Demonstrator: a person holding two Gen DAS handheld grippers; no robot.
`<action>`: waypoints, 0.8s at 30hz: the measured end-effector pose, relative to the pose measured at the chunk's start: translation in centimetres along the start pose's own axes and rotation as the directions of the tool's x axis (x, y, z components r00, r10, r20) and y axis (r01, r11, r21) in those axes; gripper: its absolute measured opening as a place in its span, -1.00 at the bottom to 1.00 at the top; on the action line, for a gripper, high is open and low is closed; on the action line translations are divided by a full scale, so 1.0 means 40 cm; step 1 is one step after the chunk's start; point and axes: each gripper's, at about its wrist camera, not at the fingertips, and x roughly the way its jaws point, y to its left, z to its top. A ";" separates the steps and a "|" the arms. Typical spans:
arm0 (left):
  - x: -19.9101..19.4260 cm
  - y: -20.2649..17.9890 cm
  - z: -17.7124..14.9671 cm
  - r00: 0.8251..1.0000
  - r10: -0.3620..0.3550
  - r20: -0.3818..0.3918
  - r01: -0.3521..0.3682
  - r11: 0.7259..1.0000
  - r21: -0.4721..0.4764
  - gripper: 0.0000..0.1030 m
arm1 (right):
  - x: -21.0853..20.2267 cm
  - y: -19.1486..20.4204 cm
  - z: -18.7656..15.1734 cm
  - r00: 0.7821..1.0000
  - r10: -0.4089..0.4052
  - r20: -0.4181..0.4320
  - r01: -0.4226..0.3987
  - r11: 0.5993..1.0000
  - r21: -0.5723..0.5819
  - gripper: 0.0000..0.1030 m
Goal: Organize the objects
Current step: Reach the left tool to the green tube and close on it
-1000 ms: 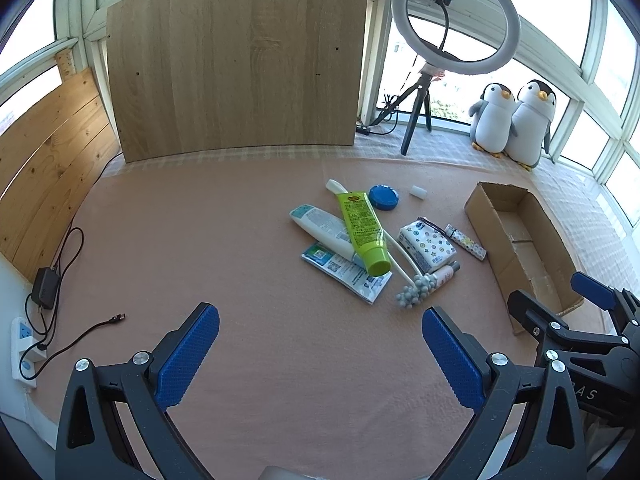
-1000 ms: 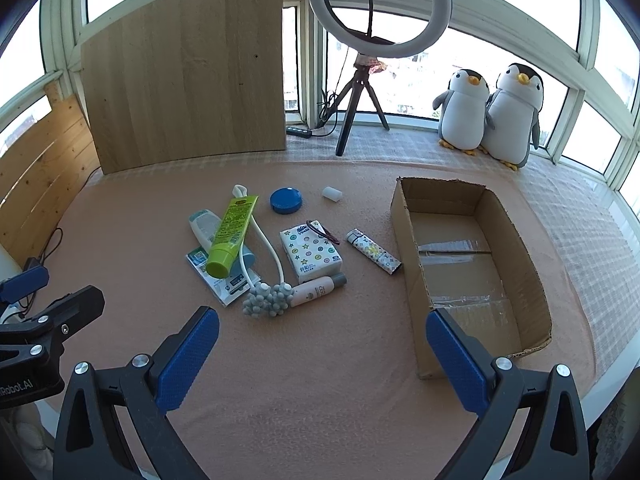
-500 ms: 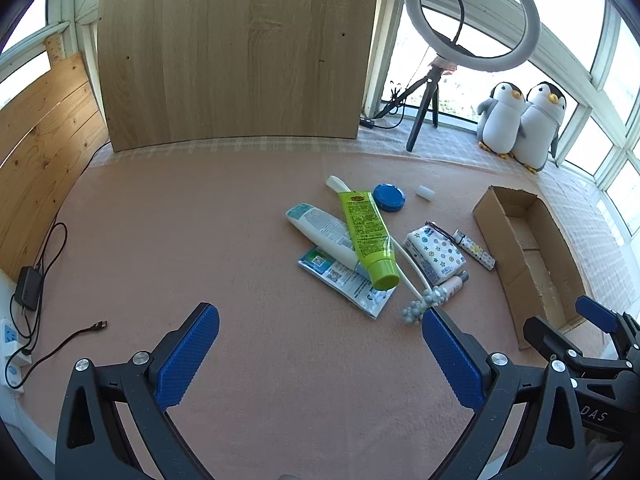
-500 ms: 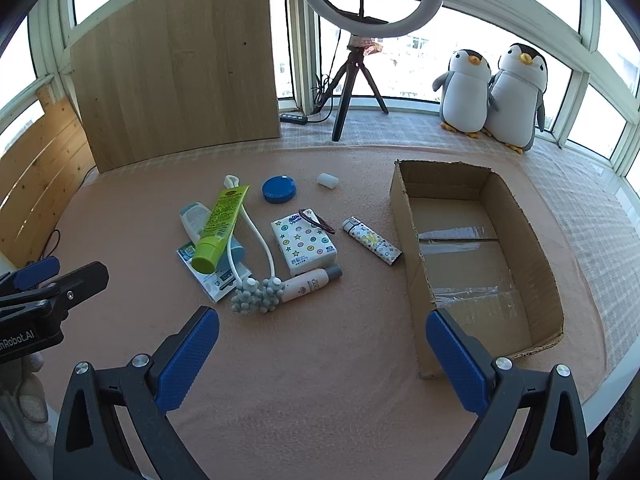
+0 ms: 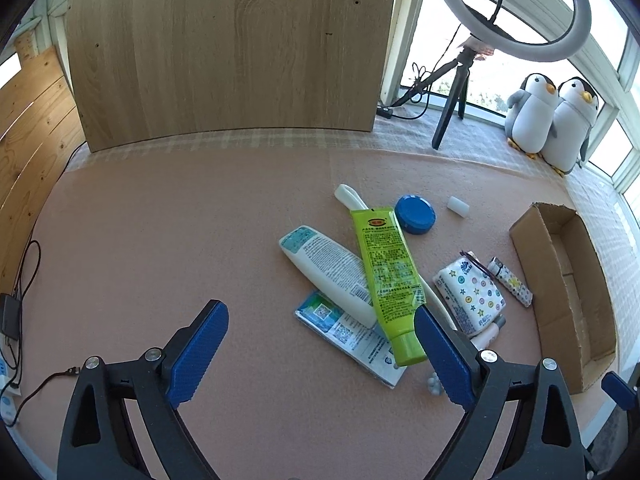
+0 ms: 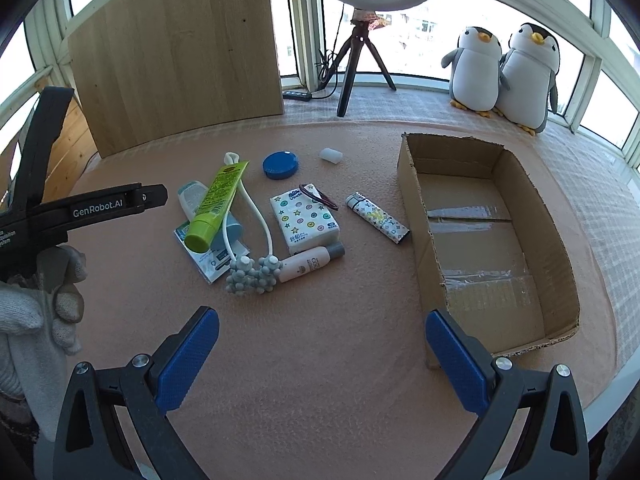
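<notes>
While both tools hover above the counter, the left claw stands wide and empty, the green tube lying just ahead and right of it, long axis running away from the claw, cap nearest. It crosses a white bottle. The right claw, likewise wide and empty, sits farther off, nearer the empty cardboard box. The left claw's right finger hides the massager's beaded end.

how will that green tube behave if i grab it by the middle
The green tube probably squashes under the pads, being a soft squeeze tube. It lies across the white bottle, so lifting may nudge that. Its flat crimped end likely stops rolling.
</notes>
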 end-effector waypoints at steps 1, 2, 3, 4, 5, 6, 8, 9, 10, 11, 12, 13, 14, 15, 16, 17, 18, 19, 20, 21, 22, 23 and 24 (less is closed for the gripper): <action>0.016 0.002 0.010 1.000 0.001 -0.007 -0.001 1.000 -0.003 0.78 | 0.000 -0.006 -0.001 1.000 -0.002 -0.001 0.002 1.000 0.004 0.99; 0.031 0.004 0.020 1.000 0.001 -0.016 -0.001 1.000 -0.005 0.71 | 0.001 -0.012 -0.002 1.000 -0.005 -0.003 0.005 1.000 0.009 0.99; 0.049 0.006 0.032 1.000 0.002 -0.025 -0.002 1.000 -0.008 0.65 | 0.001 -0.018 -0.003 1.000 -0.007 -0.004 0.007 1.000 0.013 0.99; 0.066 0.009 0.041 0.999 0.001 -0.034 -0.002 1.000 -0.010 0.50 | 0.001 -0.025 -0.005 1.000 -0.010 -0.006 0.010 1.000 0.018 0.99; 0.083 0.010 0.050 0.999 -0.001 -0.044 0.001 1.000 -0.009 0.36 | 0.001 -0.031 -0.006 1.000 -0.012 -0.008 0.012 1.000 0.022 0.98; 0.101 0.010 0.058 0.999 -0.001 -0.054 0.000 1.000 -0.006 0.31 | 0.001 -0.037 -0.006 1.000 -0.014 -0.011 0.015 1.000 0.026 0.98; 0.139 0.006 0.070 0.997 0.001 -0.075 -0.001 1.000 0.006 0.13 | 0.001 -0.048 -0.007 1.000 -0.019 -0.014 0.020 0.999 0.034 0.98; 0.157 0.005 0.073 0.996 0.005 -0.087 -0.004 1.000 0.012 0.07 | 0.001 -0.054 -0.009 1.000 -0.021 -0.015 0.022 0.999 0.039 0.99; 0.175 0.003 0.078 0.995 0.003 -0.099 -0.002 1.000 0.017 -0.02 | 0.001 -0.059 -0.009 1.000 -0.023 -0.016 0.024 0.999 0.044 0.99; 0.189 0.000 0.081 0.994 0.003 -0.110 0.000 1.000 0.023 -0.07 | 0.000 -0.064 -0.011 1.000 -0.025 -0.017 0.026 0.999 0.048 0.98; 0.201 -0.004 0.083 0.993 0.001 -0.116 0.002 1.000 0.030 -0.09 | 0.000 -0.067 -0.011 0.999 -0.027 -0.018 0.028 0.998 0.052 0.98; 0.212 -0.010 0.086 0.993 0.004 -0.121 0.002 0.999 0.044 -0.10 | 0.001 -0.071 -0.012 0.999 -0.029 -0.019 0.030 0.998 0.055 0.98; 0.222 -0.018 0.088 0.992 0.007 -0.126 0.001 0.998 0.062 -0.10 | 0.002 -0.076 -0.013 0.999 -0.031 -0.021 0.032 0.998 0.059 0.98; 0.232 -0.027 0.090 0.992 0.009 -0.129 0.001 0.997 0.078 -0.10 | 0.002 -0.080 -0.014 0.999 -0.032 -0.023 0.033 0.997 0.064 0.98; 0.238 -0.035 0.093 0.992 0.011 -0.129 0.001 0.996 0.094 -0.10 | 0.001 -0.084 -0.015 0.999 -0.033 -0.025 0.035 0.997 0.068 0.98; 0.244 -0.046 0.096 0.991 0.013 -0.131 0.002 0.994 0.109 -0.10 | 0.001 -0.086 -0.016 0.999 -0.035 -0.027 0.037 0.997 0.072 0.98; 0.250 -0.053 0.100 0.990 0.013 -0.138 0.004 0.993 0.121 -0.10 | 0.002 -0.089 -0.018 0.999 -0.037 -0.028 0.039 0.996 0.074 0.98; 0.257 -0.060 0.104 0.989 0.009 -0.147 0.011 0.991 0.132 -0.10 | 0.002 -0.092 -0.019 0.999 -0.038 -0.029 0.040 0.996 0.076 0.98; 0.263 -0.071 0.108 0.988 0.010 -0.151 0.012 0.989 0.145 -0.10 | 0.001 -0.094 -0.020 0.999 -0.039 -0.030 0.041 0.996 0.078 0.98; 0.269 -0.078 0.112 0.989 0.015 -0.150 0.008 0.988 0.153 -0.10 | 0.001 -0.095 -0.021 0.999 -0.040 -0.030 0.043 0.996 0.080 0.99; 0.273 -0.084 0.114 0.988 0.014 -0.151 0.010 0.988 0.154 -0.10 | 0.000 -0.097 -0.023 0.999 -0.042 -0.031 0.044 0.996 0.082 0.98; 0.276 -0.086 0.117 0.988 0.011 -0.152 0.012 0.988 0.153 -0.10 | 0.000 -0.098 -0.024 0.999 -0.042 -0.031 0.045 0.995 0.084 0.98; 0.277 -0.085 0.119 0.988 0.008 -0.154 0.015 0.988 0.151 -0.10 | -0.001 -0.098 -0.024 0.999 -0.043 -0.031 0.046 0.995 0.086 0.98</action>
